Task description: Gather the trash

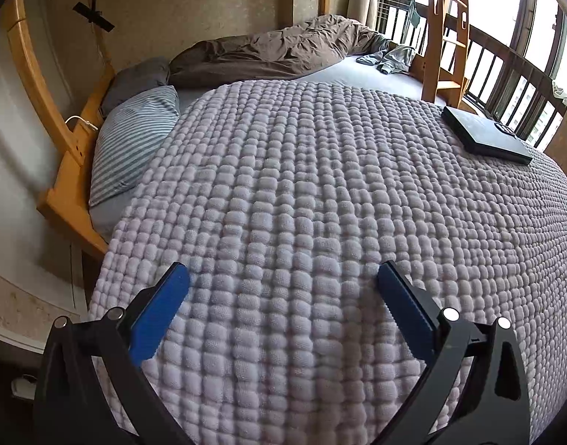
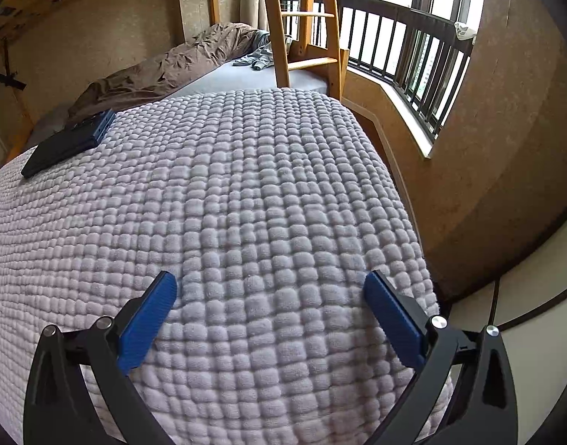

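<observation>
No trash shows in either view. My left gripper (image 1: 283, 278) hangs open above the near part of a pale lilac bubble-textured blanket (image 1: 320, 193) that covers a bed, with nothing between its blue pads. My right gripper (image 2: 270, 282) is open too, above the same blanket (image 2: 216, 185) near its right edge, and holds nothing. A flat black box (image 1: 485, 133) lies on the blanket at the far right of the left wrist view. That black box (image 2: 66, 141) appears far left in the right wrist view.
A striped pillow (image 1: 135, 137) and a grey pillow (image 1: 138, 78) lie at the bed's left. A crumpled brown duvet (image 1: 276, 48) and grey clothes (image 1: 391, 57) sit at the far end. A wooden ladder (image 2: 302, 26) and a railed window (image 2: 413, 59) stand to the right.
</observation>
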A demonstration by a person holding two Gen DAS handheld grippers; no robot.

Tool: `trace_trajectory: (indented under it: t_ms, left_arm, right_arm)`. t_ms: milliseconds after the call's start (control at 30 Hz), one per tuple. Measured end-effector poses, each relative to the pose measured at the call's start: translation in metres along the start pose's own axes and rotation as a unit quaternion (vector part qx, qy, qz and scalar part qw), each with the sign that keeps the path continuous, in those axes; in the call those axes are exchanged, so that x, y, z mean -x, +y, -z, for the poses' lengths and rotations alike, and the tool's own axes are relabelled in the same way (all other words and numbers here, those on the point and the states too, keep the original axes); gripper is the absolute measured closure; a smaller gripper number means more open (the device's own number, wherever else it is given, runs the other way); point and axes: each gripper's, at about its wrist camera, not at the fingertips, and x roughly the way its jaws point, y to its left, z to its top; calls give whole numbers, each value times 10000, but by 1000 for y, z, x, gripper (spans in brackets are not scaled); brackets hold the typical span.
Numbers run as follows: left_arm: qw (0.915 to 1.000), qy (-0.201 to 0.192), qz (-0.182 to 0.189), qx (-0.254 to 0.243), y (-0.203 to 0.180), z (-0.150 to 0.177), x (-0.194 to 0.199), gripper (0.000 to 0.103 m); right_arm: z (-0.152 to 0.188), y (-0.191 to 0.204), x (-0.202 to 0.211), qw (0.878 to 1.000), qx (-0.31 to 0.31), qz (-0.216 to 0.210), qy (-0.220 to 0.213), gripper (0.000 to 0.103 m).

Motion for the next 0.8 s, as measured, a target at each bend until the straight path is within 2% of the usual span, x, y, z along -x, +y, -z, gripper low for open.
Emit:
trace_trajectory:
  t_ms: [800]
  left_arm:
    - [10000,1,1,-4,0,0,1,1]
  right_arm:
    - [0,0,0,10000,-3,-3,2,4]
